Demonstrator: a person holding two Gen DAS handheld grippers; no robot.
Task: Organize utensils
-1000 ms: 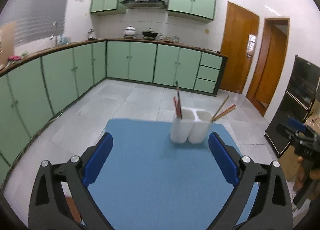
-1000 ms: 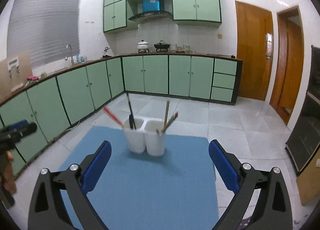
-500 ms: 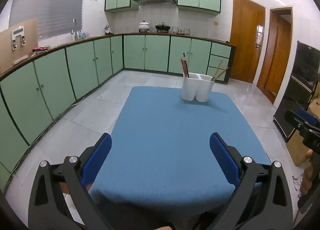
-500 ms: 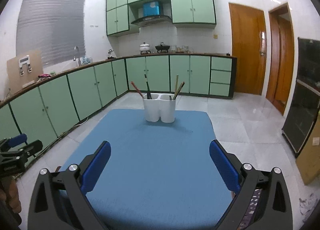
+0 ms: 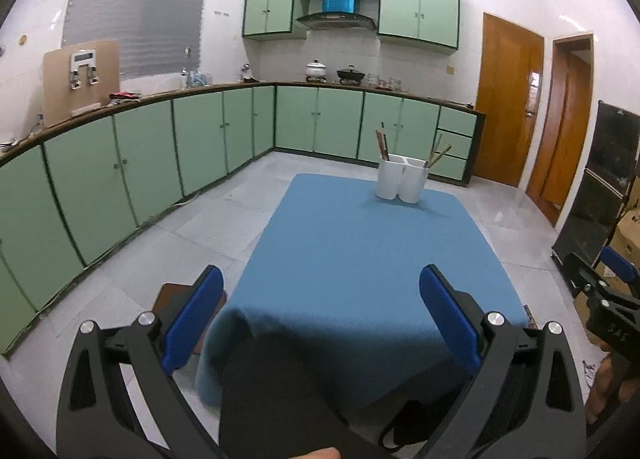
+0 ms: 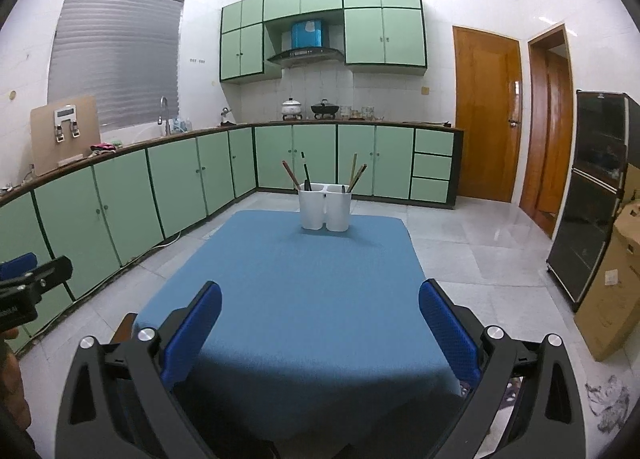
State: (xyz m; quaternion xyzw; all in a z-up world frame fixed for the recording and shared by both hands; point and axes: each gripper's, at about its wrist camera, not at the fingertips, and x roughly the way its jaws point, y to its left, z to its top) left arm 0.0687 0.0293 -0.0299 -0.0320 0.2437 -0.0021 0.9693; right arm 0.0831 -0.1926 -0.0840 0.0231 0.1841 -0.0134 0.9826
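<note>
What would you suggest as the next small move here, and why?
Probably none beyond lowering both to rest. The left claw and right claw are open and empty near the table's near edge. All visible utensils stand in the white holder, and the cloth looks bare.

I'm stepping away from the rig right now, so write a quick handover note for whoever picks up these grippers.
Left hand-held gripper: open, empty, near edge of the table.
Right hand-held gripper: open, empty, same.
White two-compartment utensil holder stands upright at the far end of the blue tablecloth. Chopsticks lean in its right cup; reddish chopsticks and a dark utensil stand in the left.
Done: no loose utensils visible on the cloth.
Left: apparently nothing; check outside the views.
</note>
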